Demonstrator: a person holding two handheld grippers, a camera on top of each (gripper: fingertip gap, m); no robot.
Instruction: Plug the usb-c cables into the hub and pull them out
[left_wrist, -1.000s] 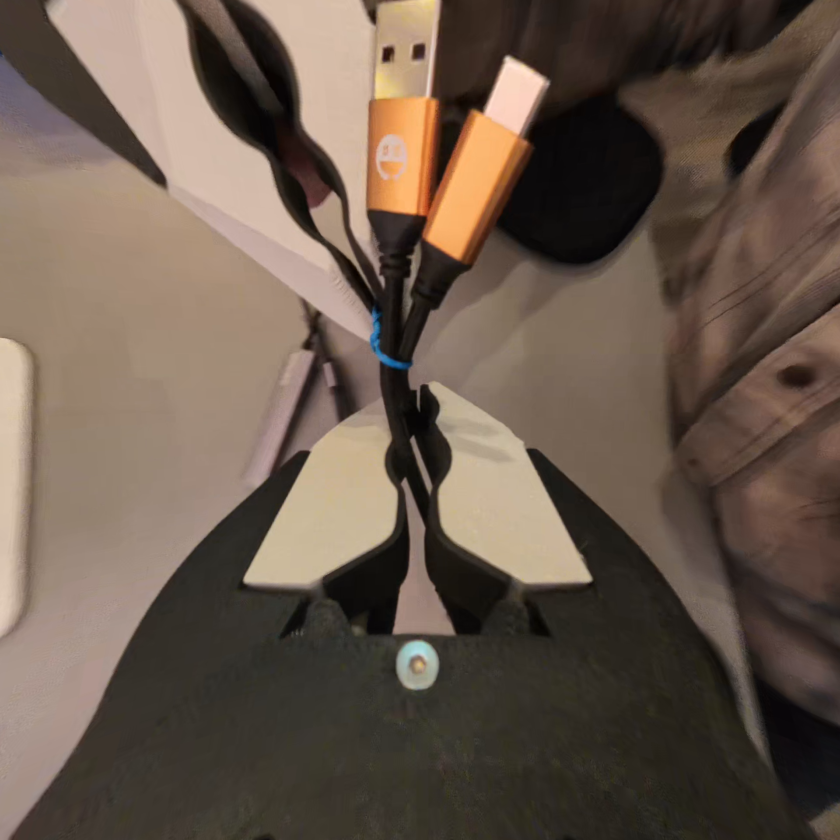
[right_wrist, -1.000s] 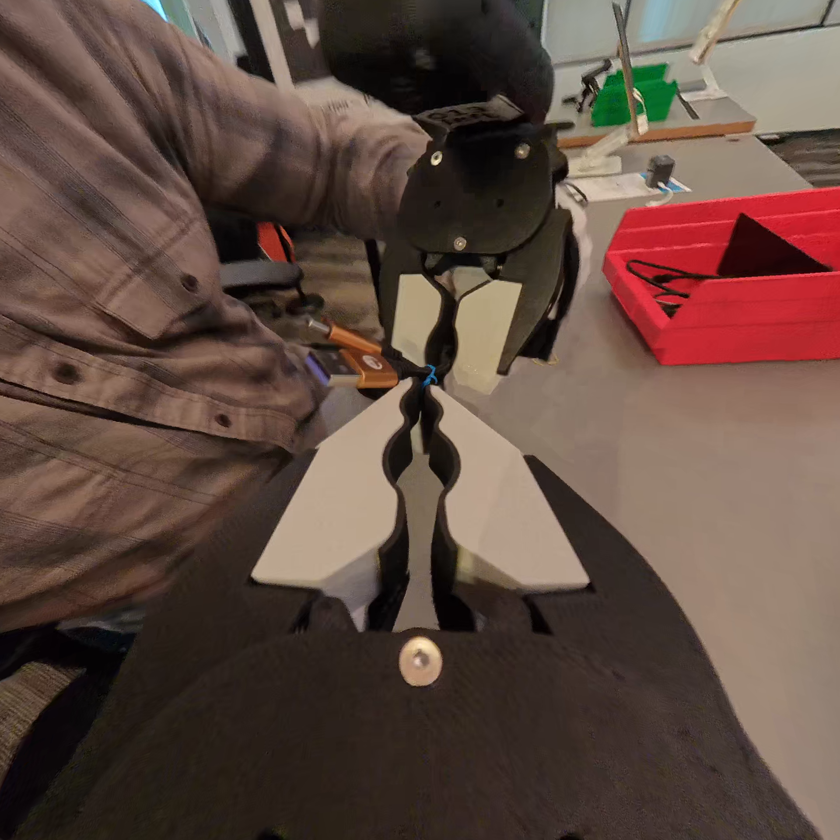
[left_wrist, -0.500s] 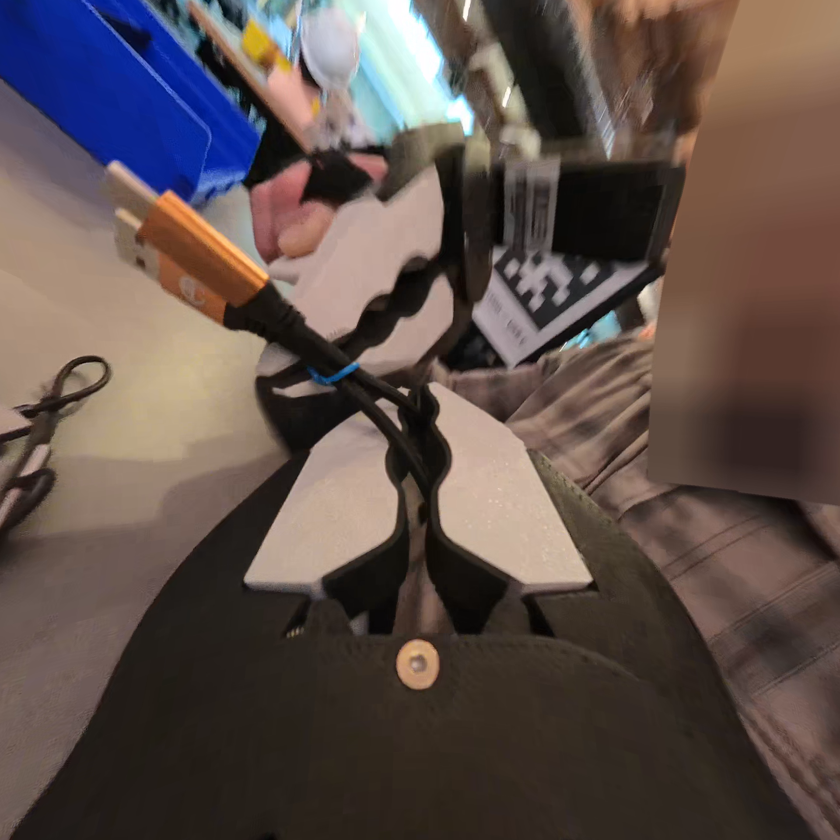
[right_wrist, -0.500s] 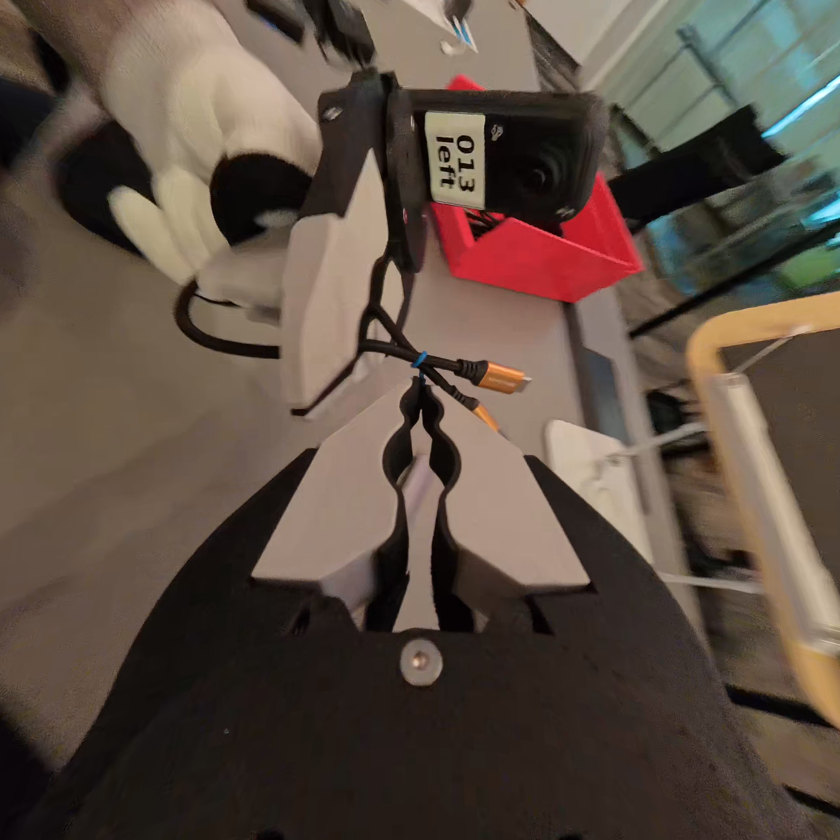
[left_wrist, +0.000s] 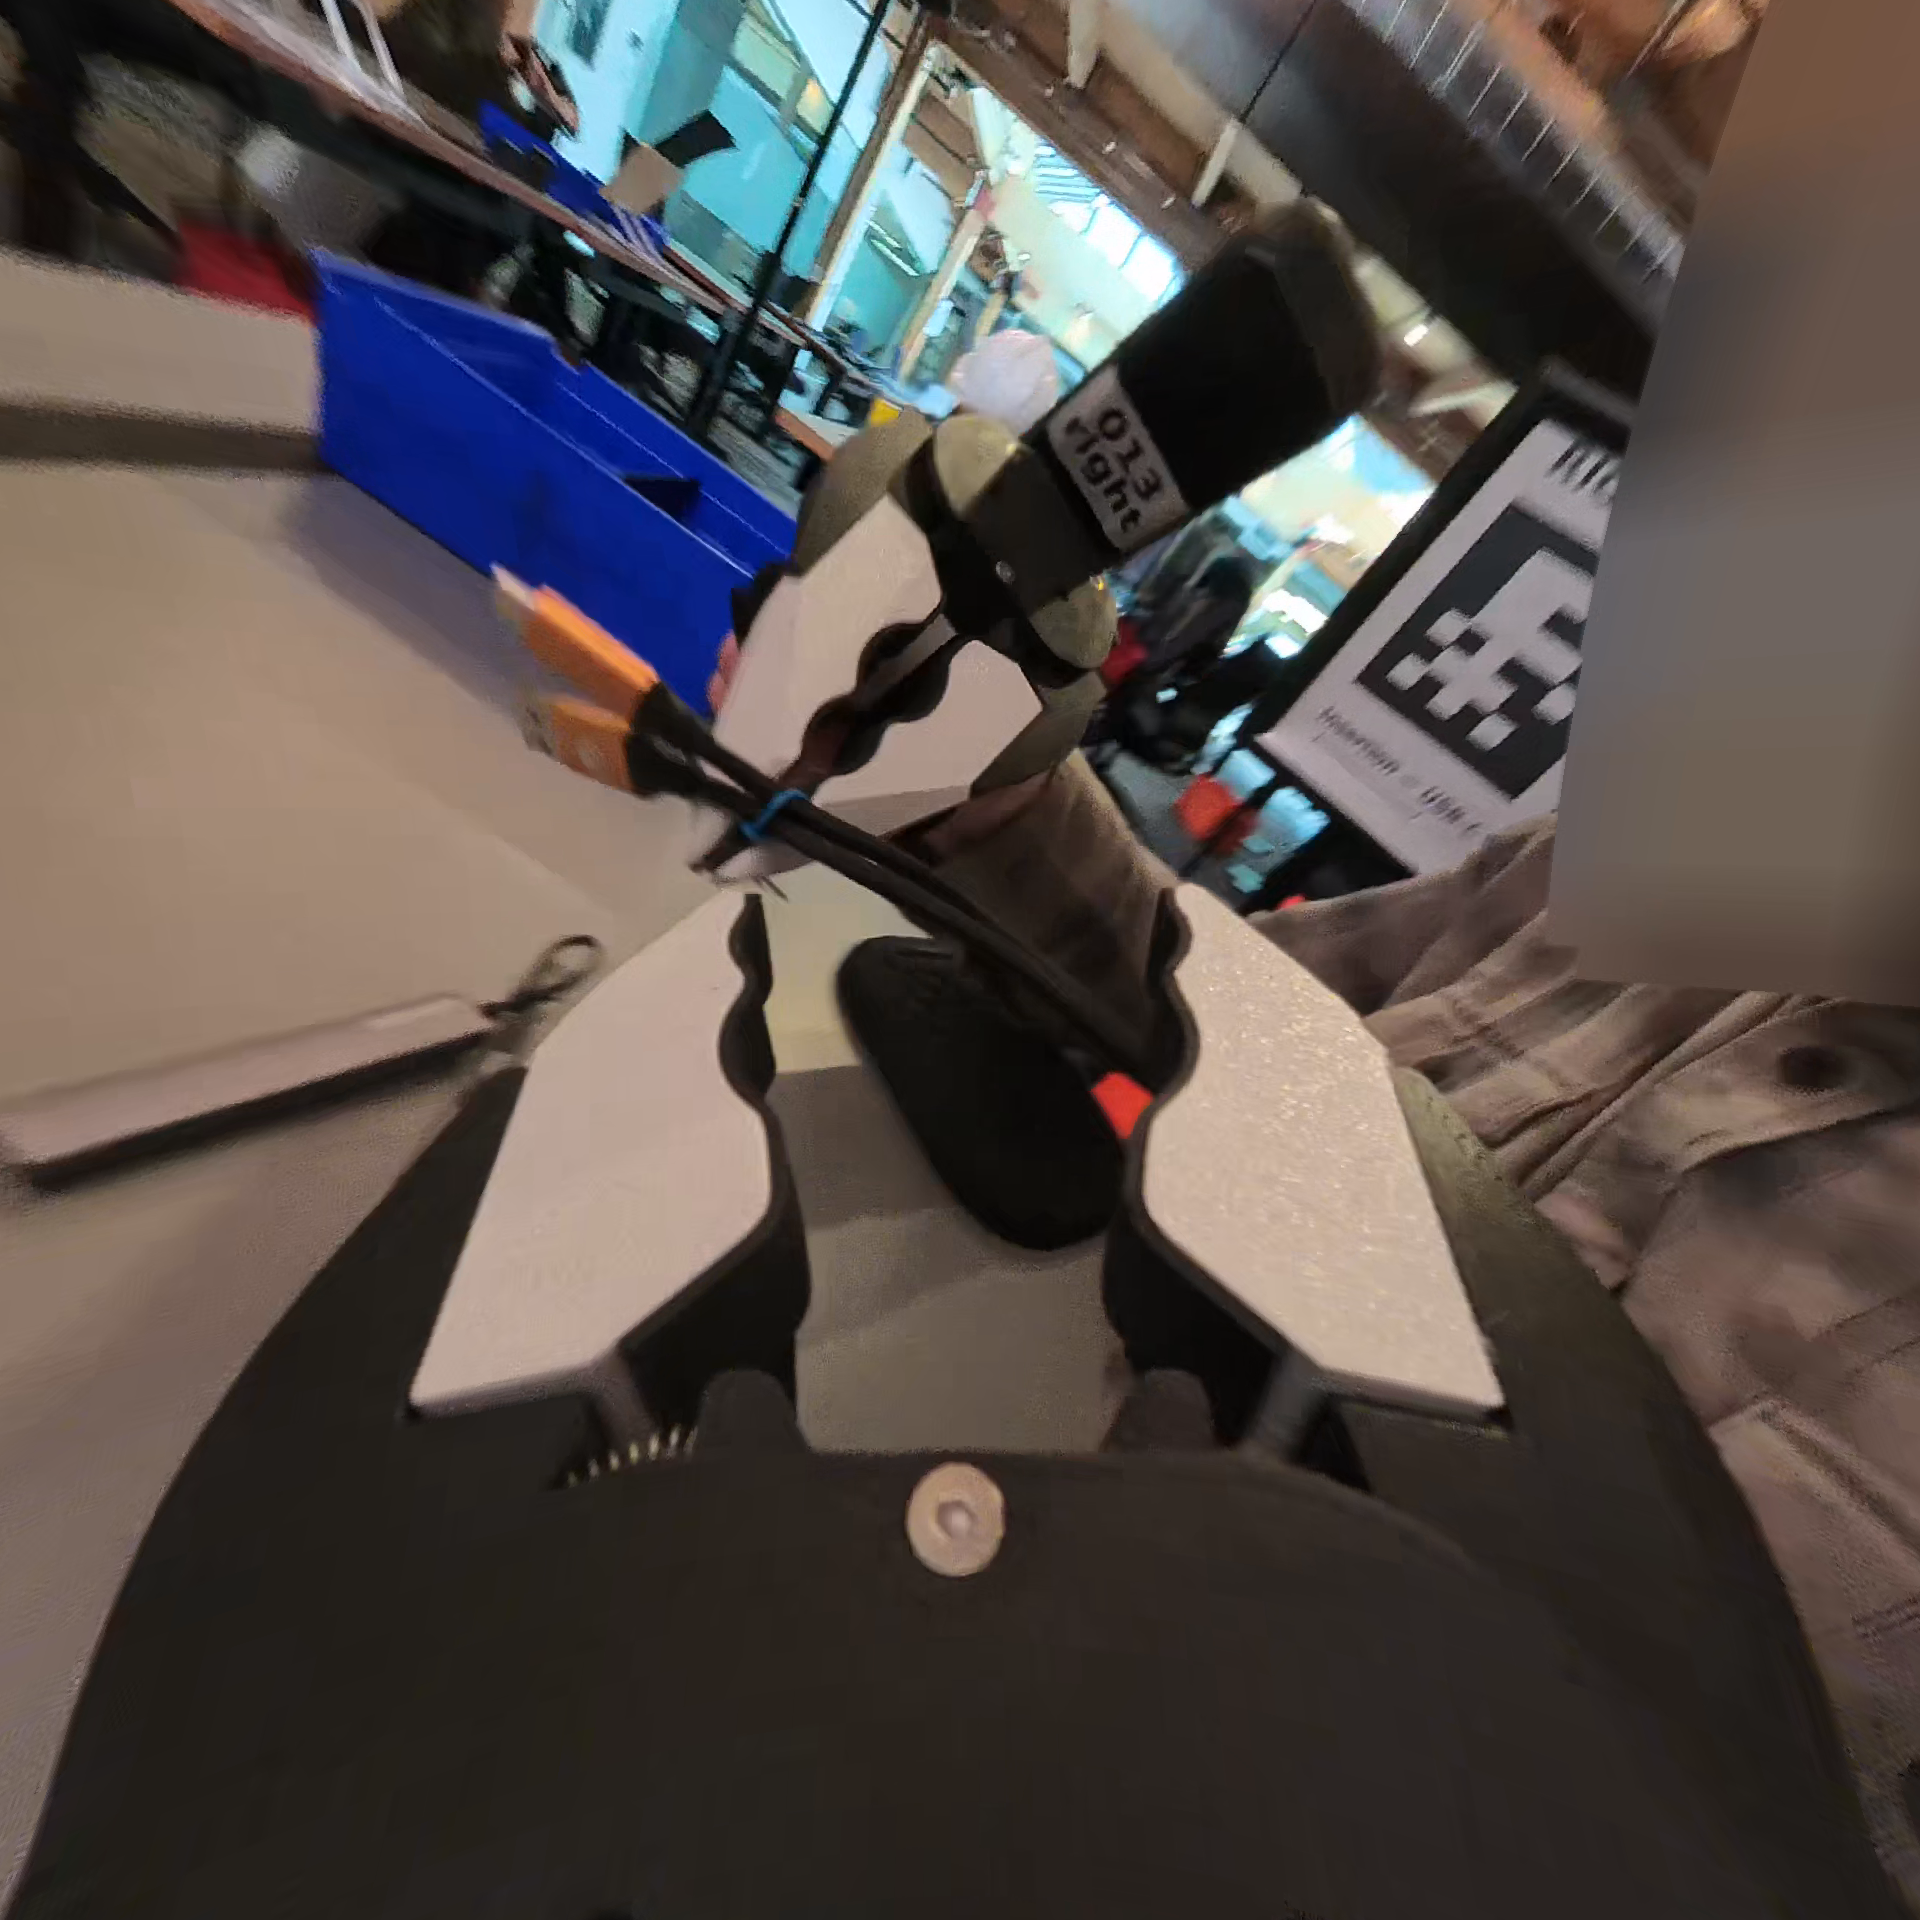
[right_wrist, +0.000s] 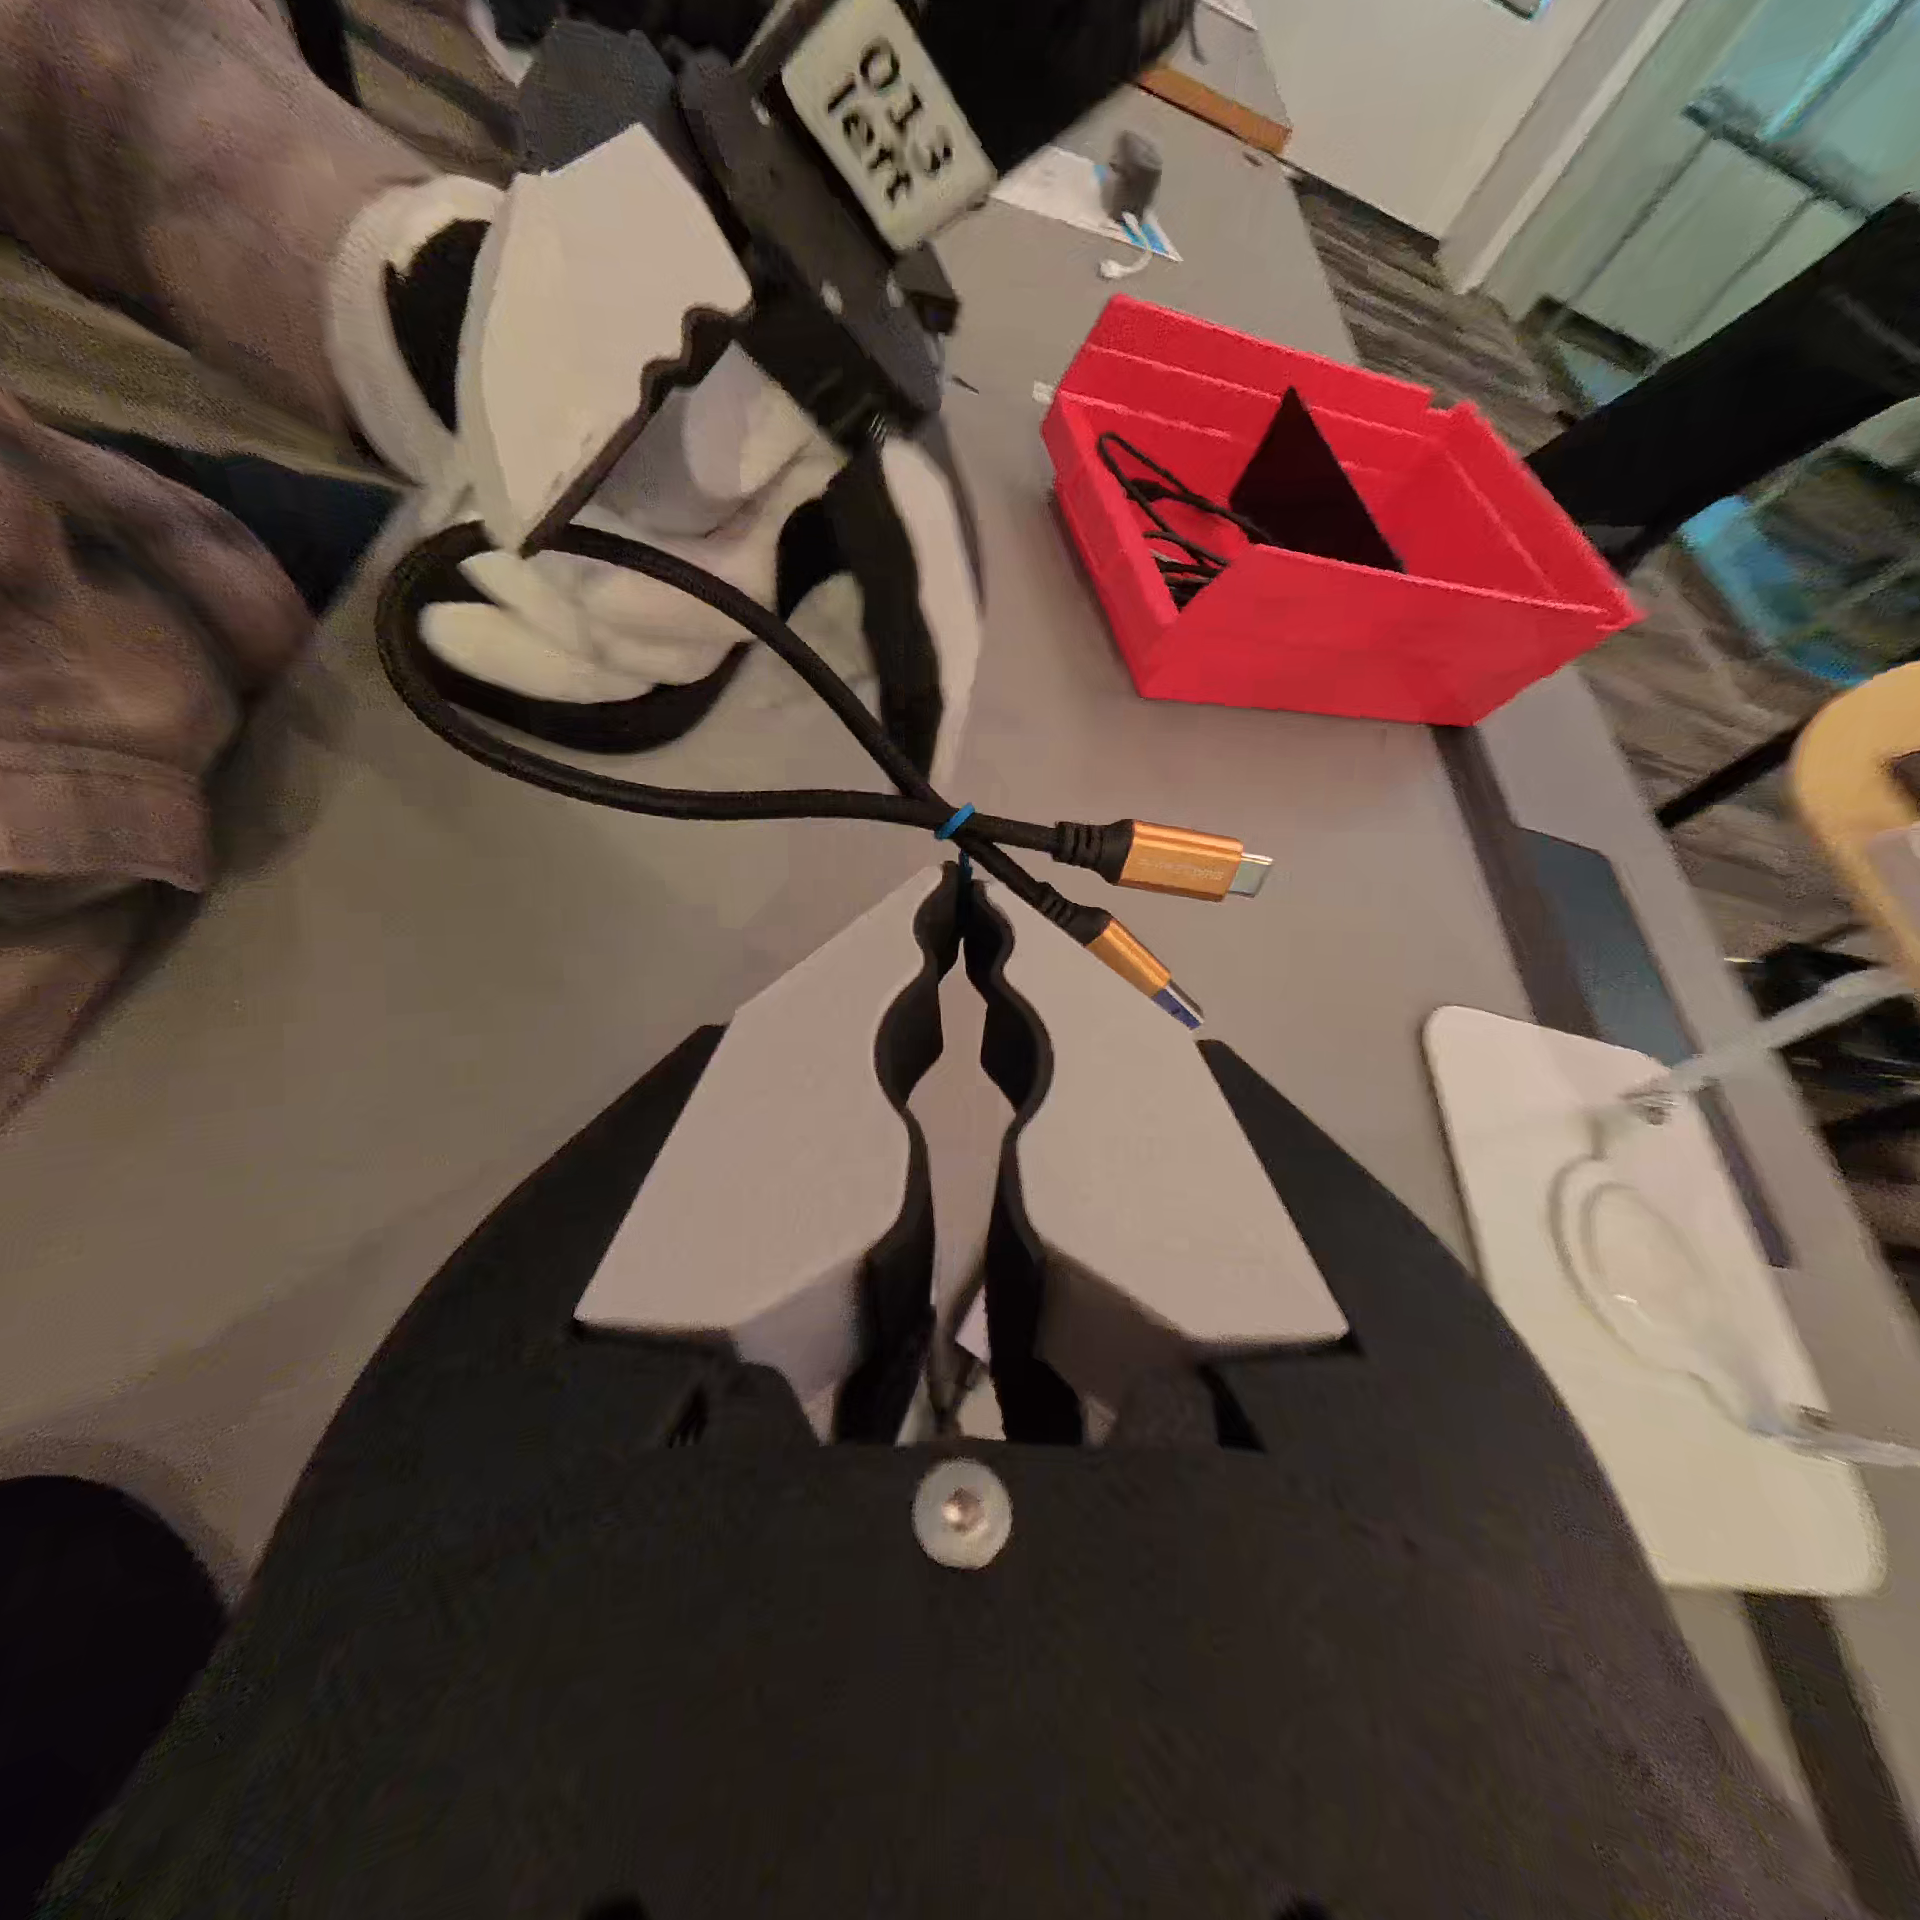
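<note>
Two black braided usb-c cables (right_wrist: 727, 800) with orange plugs, bound by a blue tie (right_wrist: 954, 821), hang above the grey surface (right_wrist: 520, 1039). The right hand-held gripper (right_wrist: 961, 894) is clenched, its tips pinching the blue tie. The left hand-held gripper (left_wrist: 961, 925) is released, jaws wide apart, the cables running against its right finger. Each gripper carries a white printed label. A red bin (right_wrist: 1351, 644) holds black cables; a blue bin (left_wrist: 499, 457) sits farther off.

Dim warm indoor lighting; daylight glare behind the blue bin (left_wrist: 520, 488); motion blur and wide-angle edge distortion throughout.
</note>
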